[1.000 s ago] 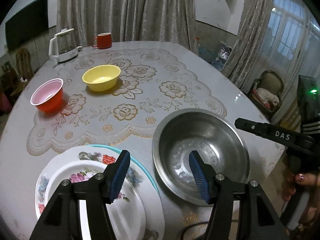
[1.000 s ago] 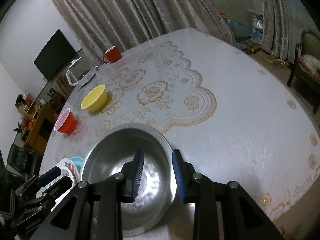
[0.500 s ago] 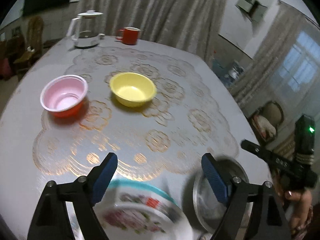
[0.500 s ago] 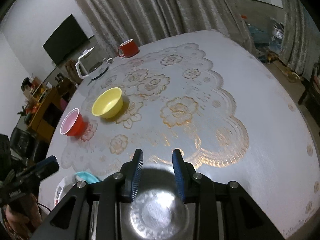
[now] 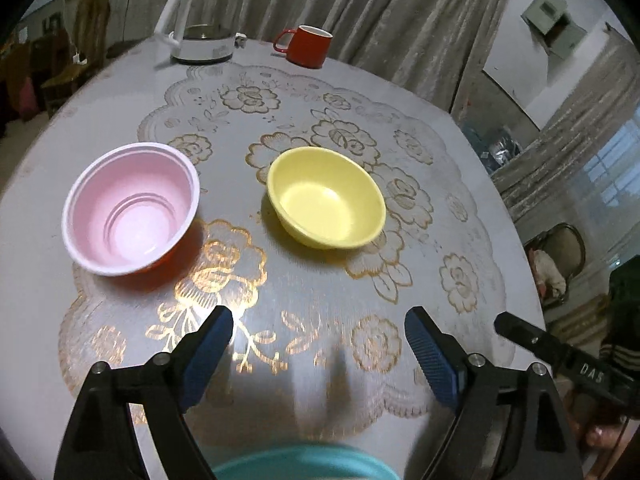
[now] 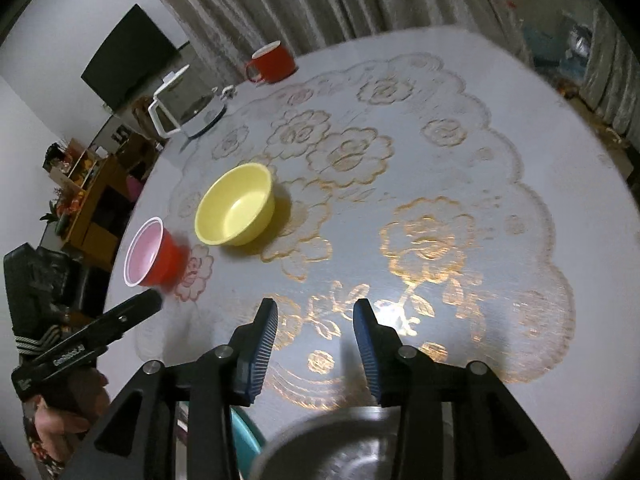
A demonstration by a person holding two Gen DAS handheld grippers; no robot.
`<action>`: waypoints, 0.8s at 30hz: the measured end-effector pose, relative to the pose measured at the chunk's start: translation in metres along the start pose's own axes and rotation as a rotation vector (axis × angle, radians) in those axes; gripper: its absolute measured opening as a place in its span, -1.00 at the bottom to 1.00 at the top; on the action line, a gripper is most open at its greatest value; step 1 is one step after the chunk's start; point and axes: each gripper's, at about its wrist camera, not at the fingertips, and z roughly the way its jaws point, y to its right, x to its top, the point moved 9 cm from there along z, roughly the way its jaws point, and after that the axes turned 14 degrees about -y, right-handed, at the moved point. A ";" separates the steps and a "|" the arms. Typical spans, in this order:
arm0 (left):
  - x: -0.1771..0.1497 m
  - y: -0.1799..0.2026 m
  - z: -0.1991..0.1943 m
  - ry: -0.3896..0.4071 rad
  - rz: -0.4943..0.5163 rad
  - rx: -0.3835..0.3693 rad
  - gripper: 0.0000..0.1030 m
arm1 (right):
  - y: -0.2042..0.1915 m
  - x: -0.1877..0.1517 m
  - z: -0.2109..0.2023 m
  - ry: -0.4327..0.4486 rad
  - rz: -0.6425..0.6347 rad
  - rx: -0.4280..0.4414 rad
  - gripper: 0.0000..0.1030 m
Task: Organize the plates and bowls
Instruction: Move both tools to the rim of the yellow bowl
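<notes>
Bowls, yellow (image 5: 326,198) and pink-lined (image 5: 130,208), sit empty (both tools spread, gripping nothing).

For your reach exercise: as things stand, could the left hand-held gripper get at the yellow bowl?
Probably yes. The left hand-held gripper is open and empty, only bare tablecloth lies between it and the yellow bowl.

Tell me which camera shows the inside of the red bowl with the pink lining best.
The left wrist view: the red bowl sits close and large, its ribbed pink inside fully open to the camera. The right wrist view shows it small and side-on at the table's left edge.
</notes>
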 end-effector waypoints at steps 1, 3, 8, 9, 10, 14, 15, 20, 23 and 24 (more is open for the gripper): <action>0.004 0.000 0.004 -0.006 -0.005 -0.008 0.72 | -0.004 0.006 0.006 -0.004 -0.001 0.005 -0.24; 0.011 -0.001 0.011 -0.014 -0.014 -0.021 0.69 | -0.010 0.014 0.013 -0.005 -0.001 0.021 -0.24; 0.029 -0.006 0.026 -0.005 -0.052 -0.064 0.58 | -0.026 0.043 0.032 -0.008 0.032 0.086 -0.24; 0.031 -0.006 0.027 -0.001 -0.058 -0.067 0.58 | -0.031 0.049 0.037 -0.011 0.034 0.094 -0.24; 0.035 -0.008 0.029 0.004 -0.069 -0.070 0.58 | -0.033 0.055 0.042 -0.014 0.037 0.096 -0.24; 0.045 -0.014 0.032 0.025 -0.100 -0.108 0.48 | -0.038 0.076 0.060 -0.020 0.048 0.080 -0.24; 0.046 -0.015 0.033 0.028 -0.105 -0.111 0.45 | -0.038 0.081 0.064 -0.021 0.052 0.079 -0.24; 0.054 -0.016 0.040 0.025 -0.109 -0.135 0.19 | -0.038 0.096 0.083 -0.035 0.074 0.091 -0.24; 0.055 -0.014 0.044 0.024 -0.096 -0.128 0.01 | -0.043 0.100 0.093 -0.049 0.050 0.077 -0.24; 0.056 -0.013 0.045 0.024 -0.090 -0.127 -0.02 | -0.044 0.100 0.096 -0.051 0.044 0.074 -0.25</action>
